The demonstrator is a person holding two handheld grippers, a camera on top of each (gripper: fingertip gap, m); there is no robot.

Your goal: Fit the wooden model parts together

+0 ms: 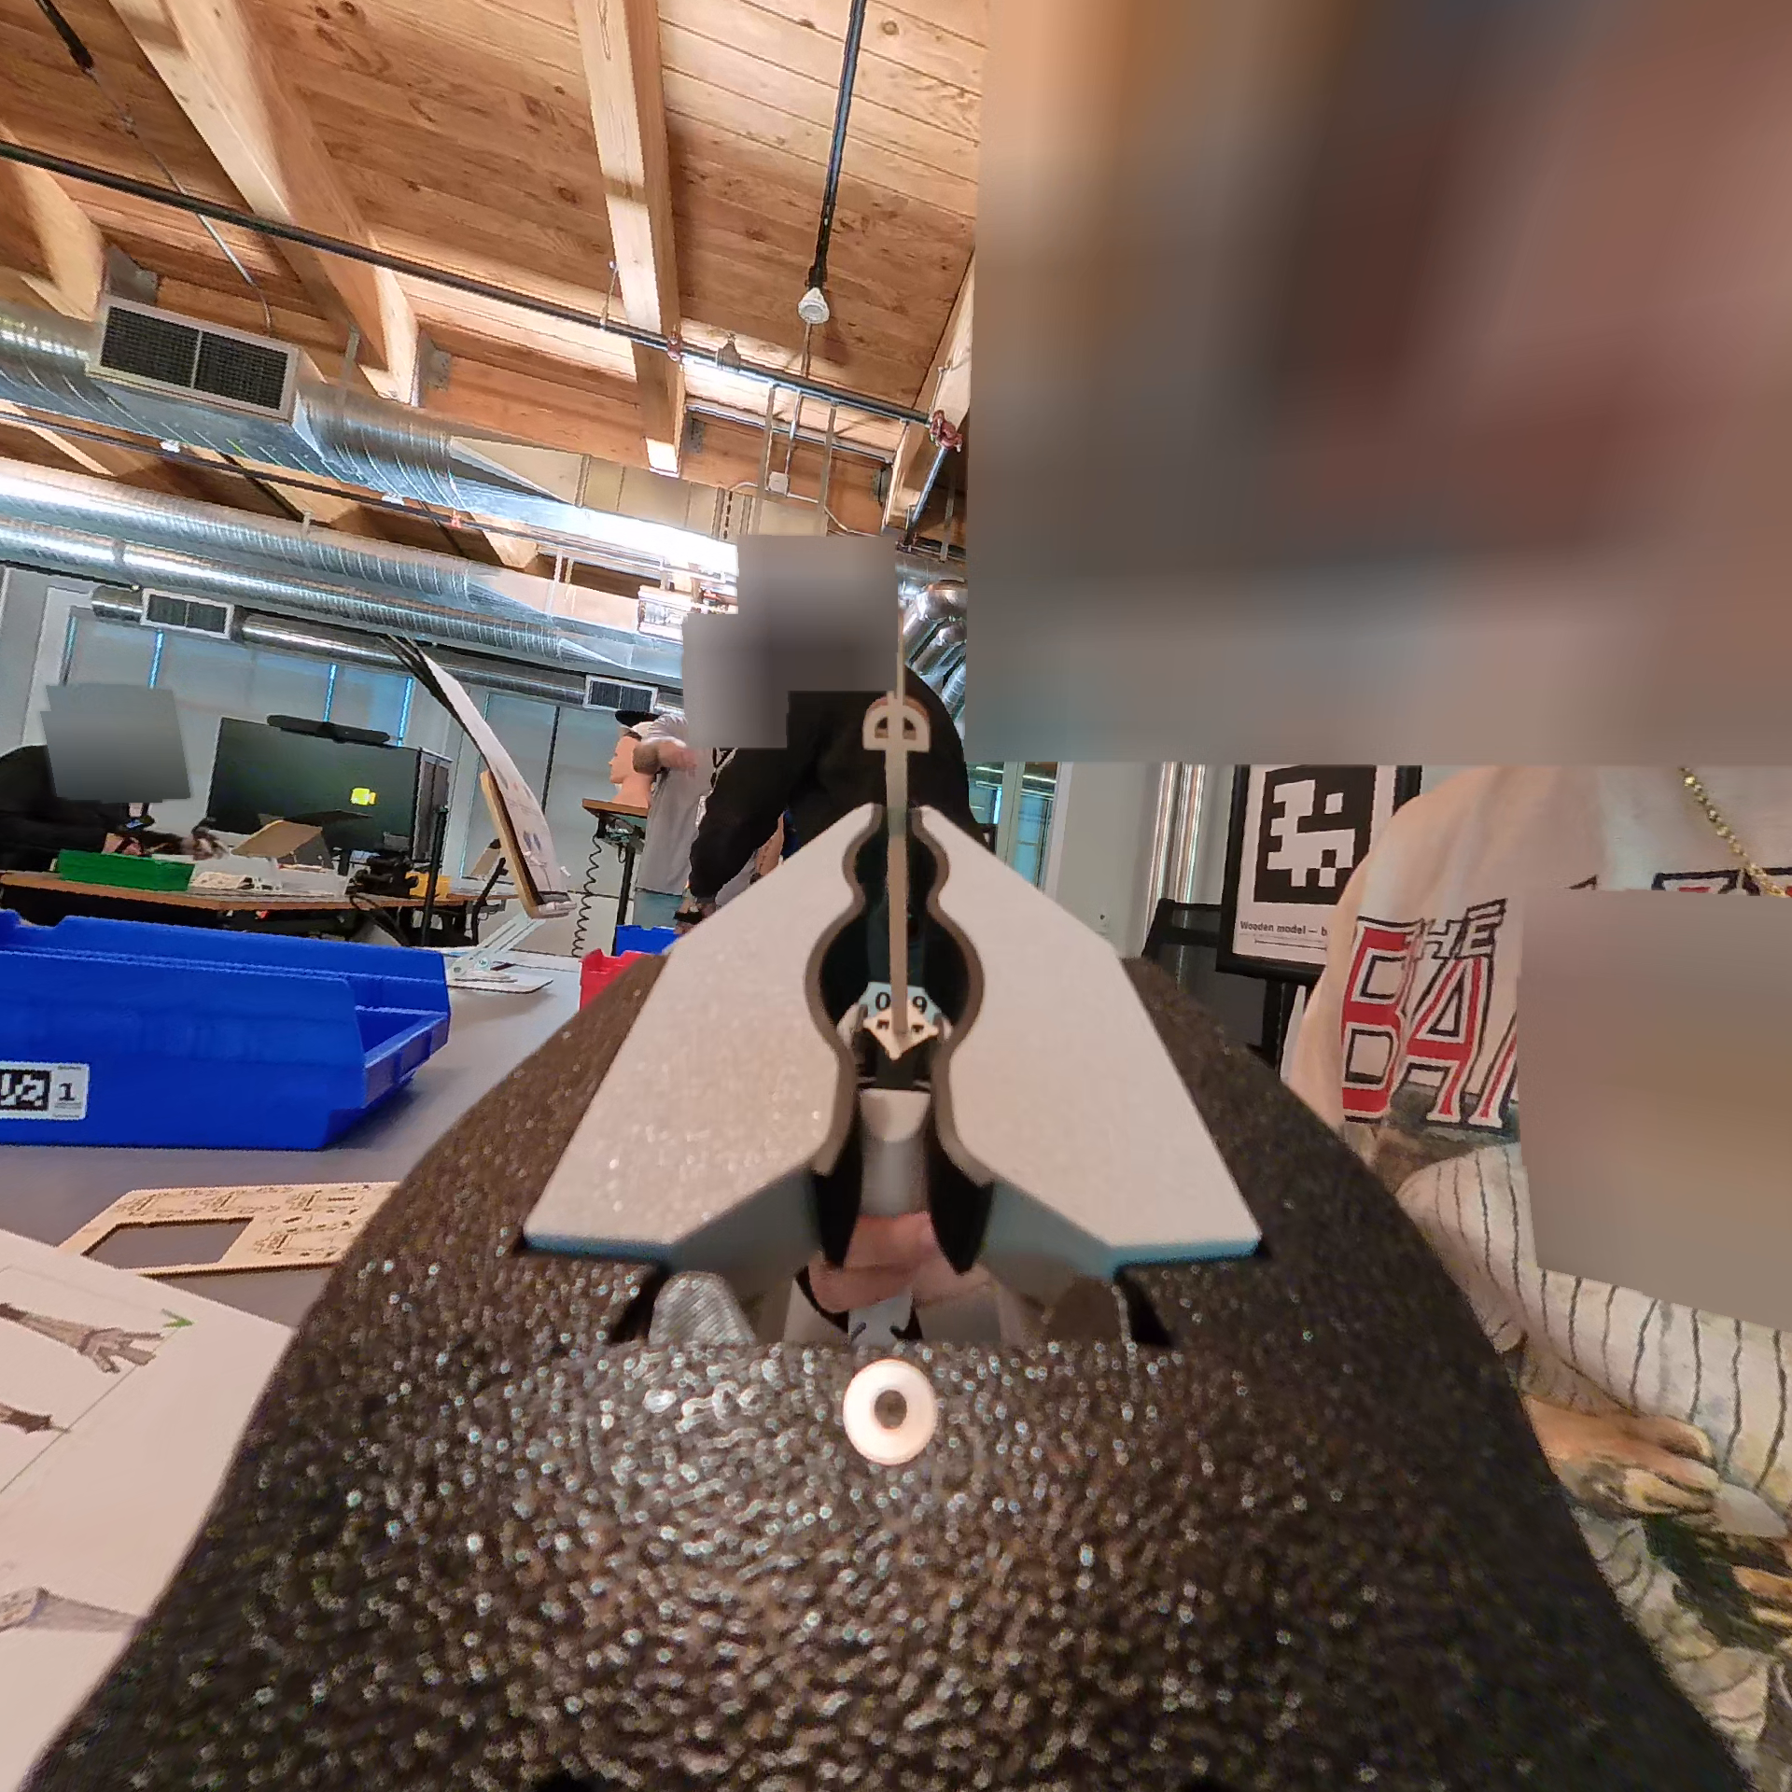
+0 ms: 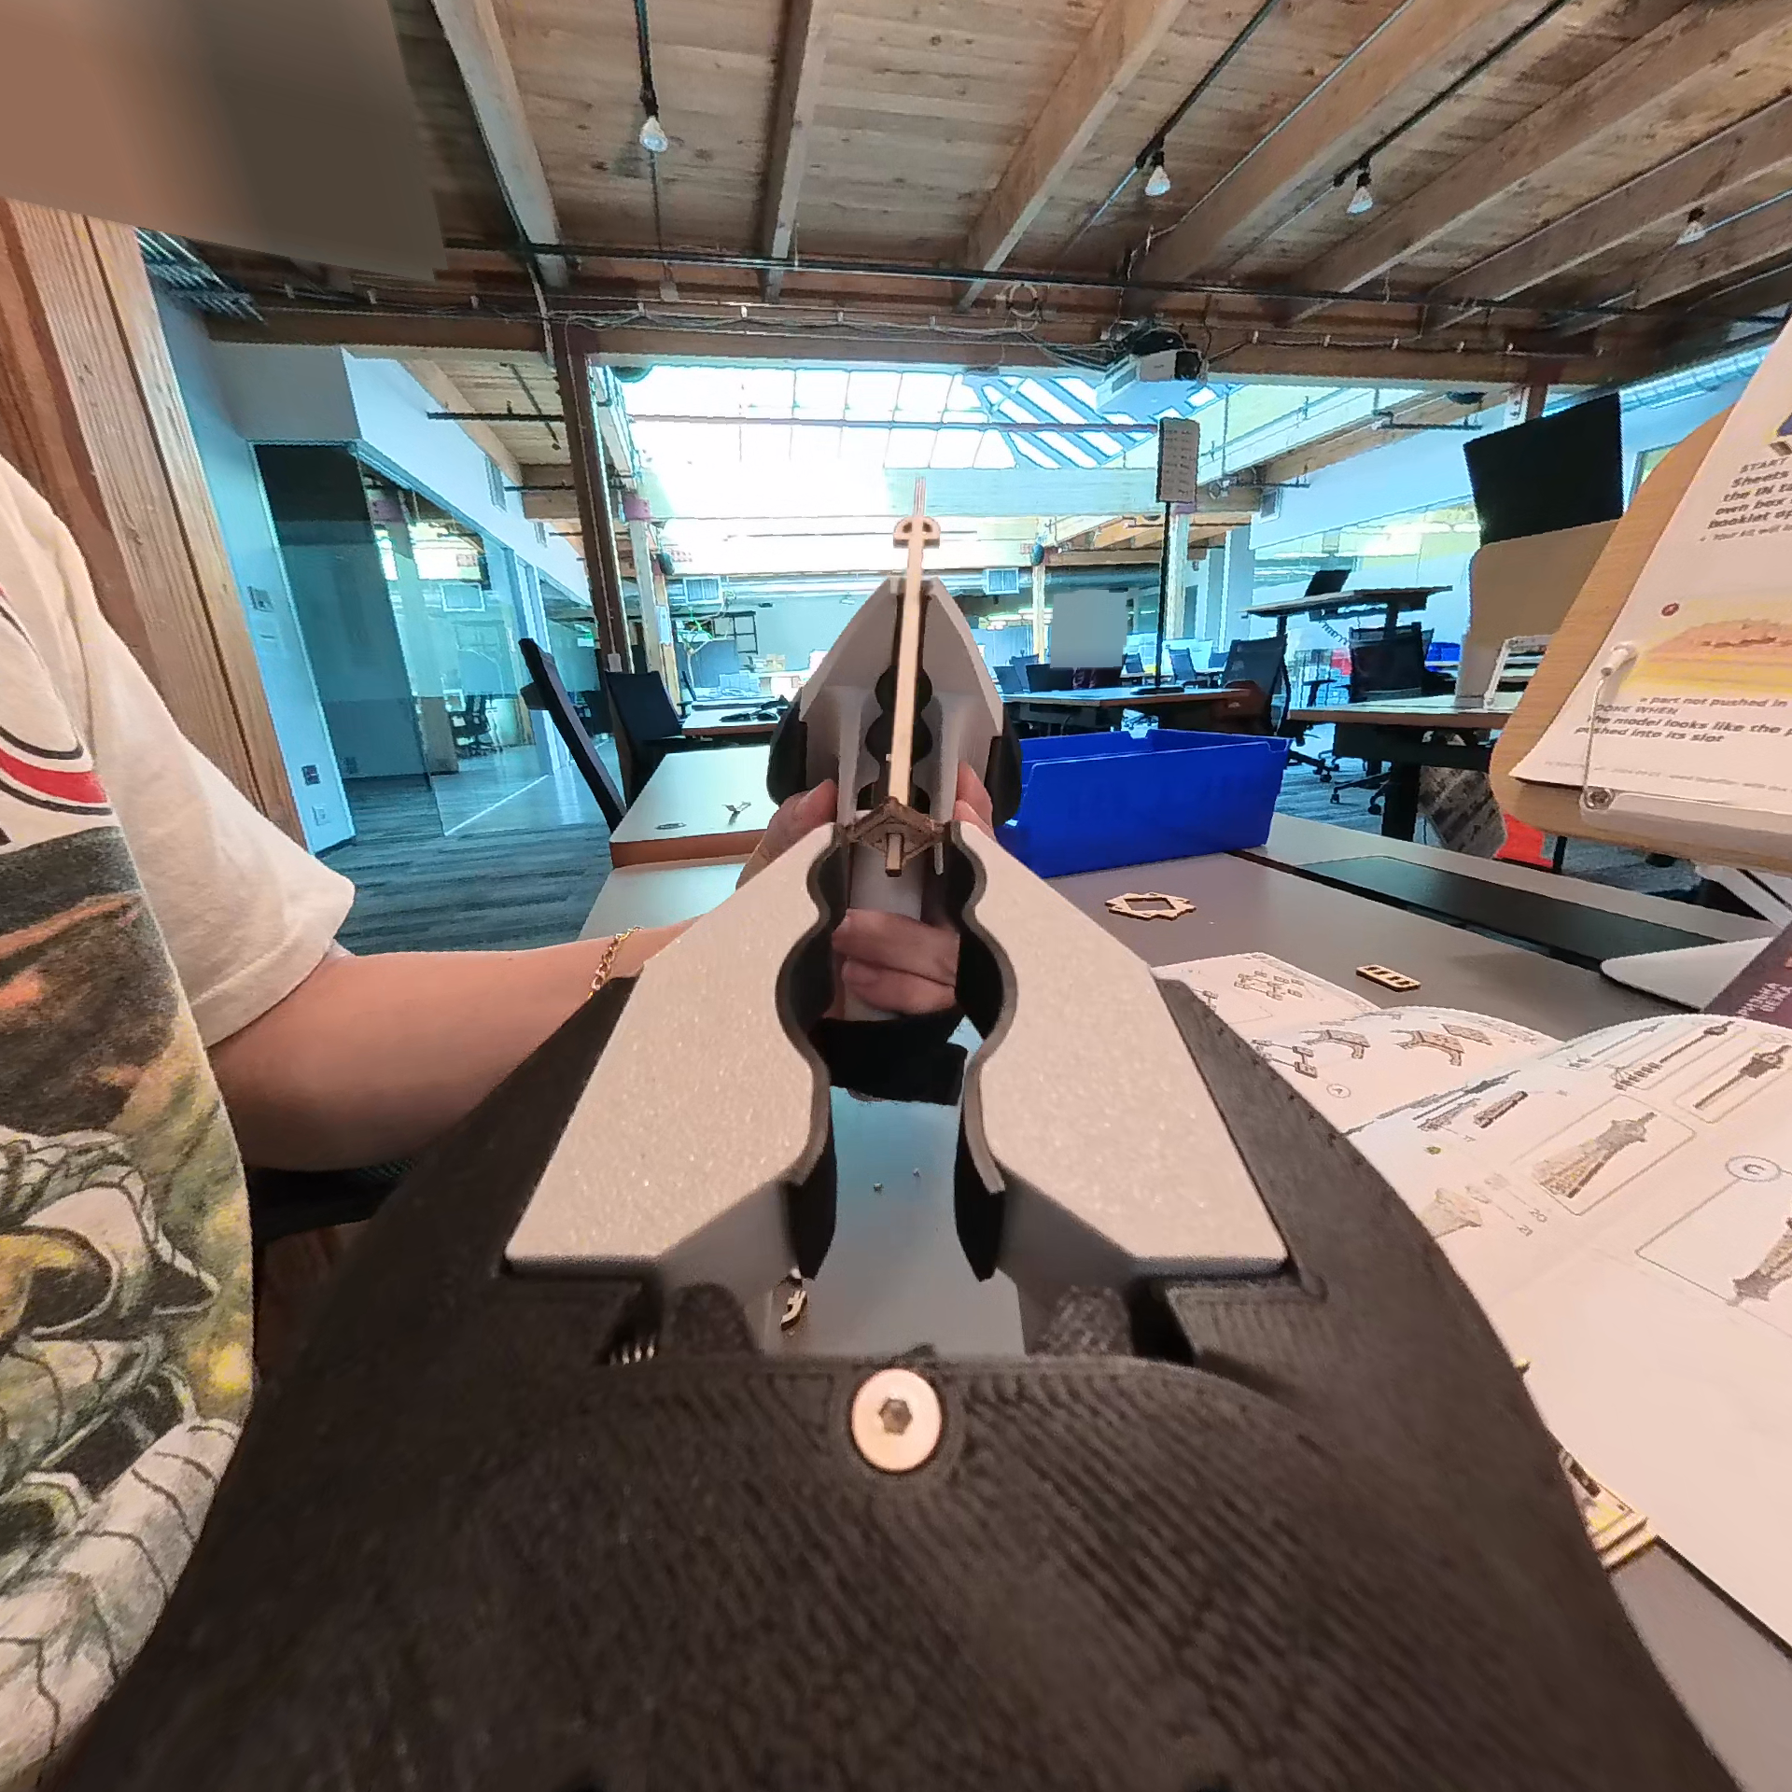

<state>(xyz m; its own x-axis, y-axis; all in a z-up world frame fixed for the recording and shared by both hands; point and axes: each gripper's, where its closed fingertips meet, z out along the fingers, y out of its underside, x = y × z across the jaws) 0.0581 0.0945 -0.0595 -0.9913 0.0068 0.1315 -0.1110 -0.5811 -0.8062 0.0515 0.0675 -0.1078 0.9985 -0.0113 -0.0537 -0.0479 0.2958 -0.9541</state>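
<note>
My left gripper (image 1: 897,819) is shut on a thin wooden rod (image 1: 899,902) that stands upright, with a small arched piece (image 1: 897,729) near its top. My right gripper (image 2: 892,846) faces the left one and is shut on a small star-shaped wooden piece (image 2: 890,832). The rod (image 2: 910,679) passes through the middle of the star, its end poking out toward me. The left gripper (image 2: 912,587) shows beyond in the right wrist view, with a hand around its grip. The star (image 1: 894,1036) also shows between the left fingers (image 1: 737,1047).
A blue bin (image 2: 1135,805) stands on the grey table behind, also in the left wrist view (image 1: 194,1028). An open instruction booklet (image 2: 1455,1096), a loose star part (image 2: 1149,907) and a small slotted piece (image 2: 1387,977) lie right. A punched wooden sheet (image 1: 223,1227) lies left. The person's torso is close. Spacing between my two grippers at the tips: around 6 centimetres.
</note>
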